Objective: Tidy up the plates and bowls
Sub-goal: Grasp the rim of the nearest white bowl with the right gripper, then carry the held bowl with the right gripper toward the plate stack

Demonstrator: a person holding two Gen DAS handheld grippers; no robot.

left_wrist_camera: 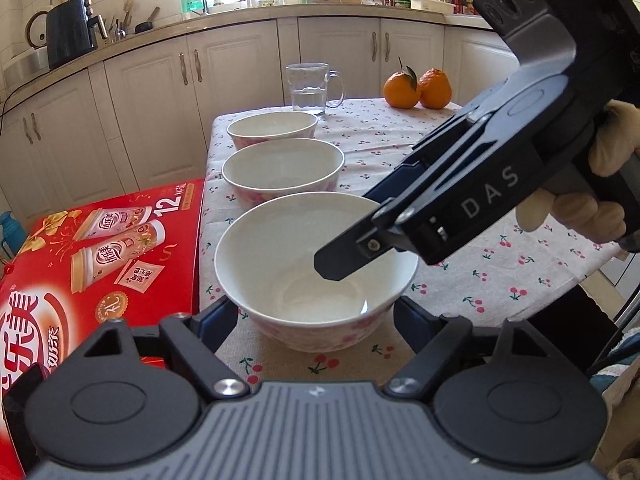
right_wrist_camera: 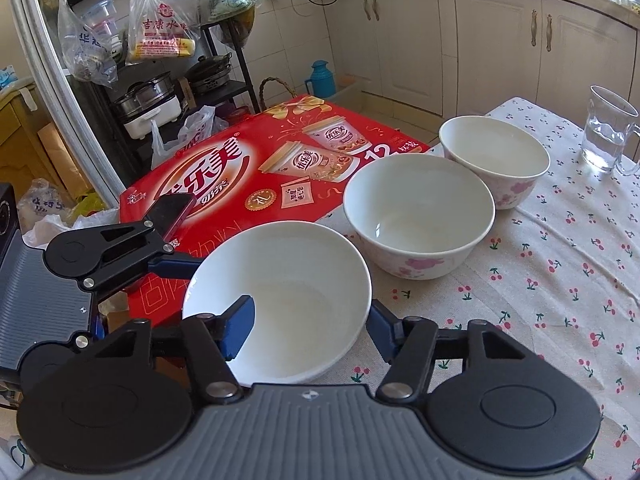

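Observation:
Three white bowls with pink flowers stand in a row on the cherry-print tablecloth. The near bowl sits between the fingers of my left gripper, whose tips rest against its lower sides. My right gripper comes in from the right. It has one finger inside the near bowl, the other outside its wall, and is shut on the rim. Behind stand the middle bowl and the far bowl, both empty.
A red drink carton lies flat to the left of the table. At the table's far end stand a glass mug of water and two oranges. A gloved hand holds the right gripper. Kitchen cabinets stand beyond.

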